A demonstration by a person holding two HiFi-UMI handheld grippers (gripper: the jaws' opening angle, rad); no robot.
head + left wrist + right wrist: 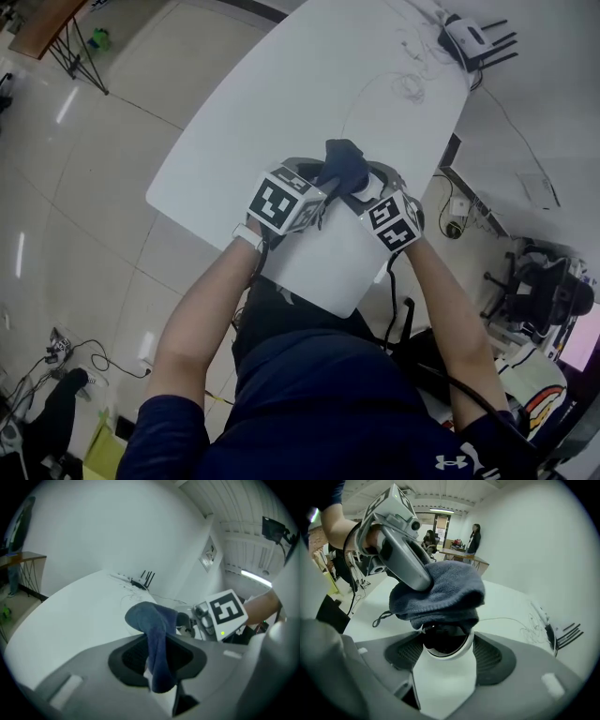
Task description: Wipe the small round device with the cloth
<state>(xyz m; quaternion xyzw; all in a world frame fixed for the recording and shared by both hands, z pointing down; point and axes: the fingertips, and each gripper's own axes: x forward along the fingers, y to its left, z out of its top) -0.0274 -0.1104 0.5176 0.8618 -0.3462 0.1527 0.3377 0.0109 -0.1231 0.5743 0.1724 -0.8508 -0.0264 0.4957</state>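
Note:
A dark blue cloth [342, 167] hangs over the near part of the white table [281, 94], between both grippers. My left gripper [157, 660] is shut on one end of the cloth [154, 625], which bunches up in front of its jaws. My right gripper [446, 641] is shut on the small round device [443, 667], a white body with a dark round face. The cloth [440, 595] lies on top of that face and hides its upper edge. In the head view the left gripper [323, 183] and the right gripper [361, 192] stand close together.
A router with antennas [469, 37] and a thin white cable [403, 84] lie at the table's far end. An office chair [548, 286] stands to the right on the floor. Two people [476, 536] are at a far desk.

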